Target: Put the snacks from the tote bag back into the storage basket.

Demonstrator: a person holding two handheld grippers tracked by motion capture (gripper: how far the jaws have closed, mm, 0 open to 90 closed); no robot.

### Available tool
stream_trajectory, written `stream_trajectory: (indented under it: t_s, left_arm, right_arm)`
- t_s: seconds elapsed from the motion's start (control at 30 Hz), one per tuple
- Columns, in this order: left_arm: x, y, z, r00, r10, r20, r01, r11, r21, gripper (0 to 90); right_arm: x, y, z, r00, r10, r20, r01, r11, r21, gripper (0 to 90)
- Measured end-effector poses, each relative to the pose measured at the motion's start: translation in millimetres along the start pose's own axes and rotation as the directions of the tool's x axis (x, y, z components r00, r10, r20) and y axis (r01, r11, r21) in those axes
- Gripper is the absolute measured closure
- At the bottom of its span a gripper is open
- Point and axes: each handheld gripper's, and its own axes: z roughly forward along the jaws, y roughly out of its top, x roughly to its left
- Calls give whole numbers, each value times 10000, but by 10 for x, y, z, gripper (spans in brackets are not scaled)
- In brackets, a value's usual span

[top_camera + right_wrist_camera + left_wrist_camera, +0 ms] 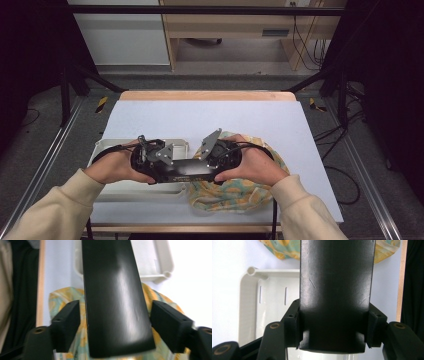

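Left gripper view: black bar [335,295] hiding tray [249,302]

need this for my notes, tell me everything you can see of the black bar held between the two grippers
The black bar is a long, flat-sided piece with a matte, faintly scuffed surface that looks like plastic or coated metal; small pale lettering on it is too small to read. It is held roughly level above the near half of the table, spanning from over the white tray to over the patterned cloth. The left gripper clamps one end and the right gripper the other, jaws pressed against its sides.
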Motion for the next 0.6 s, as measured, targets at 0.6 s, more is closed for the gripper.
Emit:
stream_trajectory:
  t_s: [0.6]
  left_arm:
    - [122, -268, -230, 9972, -610, -435, 594, 9976, -359, 435]
  right_arm:
    - [108, -383, -372, 9297, 3168, 1878, -2952, 9460, -1343, 117]
